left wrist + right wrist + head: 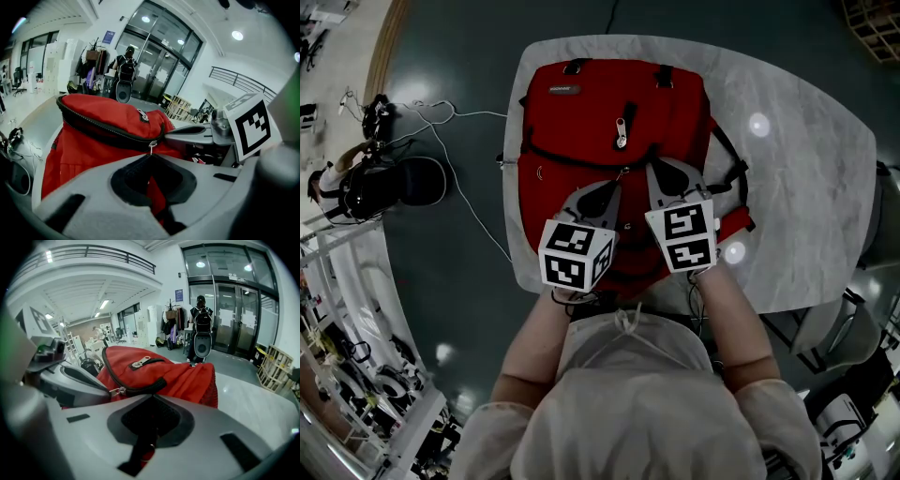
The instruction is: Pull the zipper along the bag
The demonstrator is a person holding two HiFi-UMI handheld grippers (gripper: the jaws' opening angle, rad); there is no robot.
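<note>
A red backpack (609,112) lies flat on the pale table (806,187). Its black main zipper curves across the upper half, and the metal slider (623,172) sits between my two grippers' tips. My left gripper (605,192) is shut, with red bag fabric showing in the gap behind its tips (151,157); the slider (152,146) hangs just past them. My right gripper (664,173) is shut too, with a black strap running through its jaw opening (152,397). From there the slider (117,391) lies to the left, by the other gripper's jaw. A front-pocket zipper pull (622,127) lies farther up.
The bag covers the table's left half; bare tabletop lies to its right. Black bag straps (733,178) trail off its right side. Cables and a dark device (389,183) lie on the floor to the left. A person (202,329) stands far off by glass doors.
</note>
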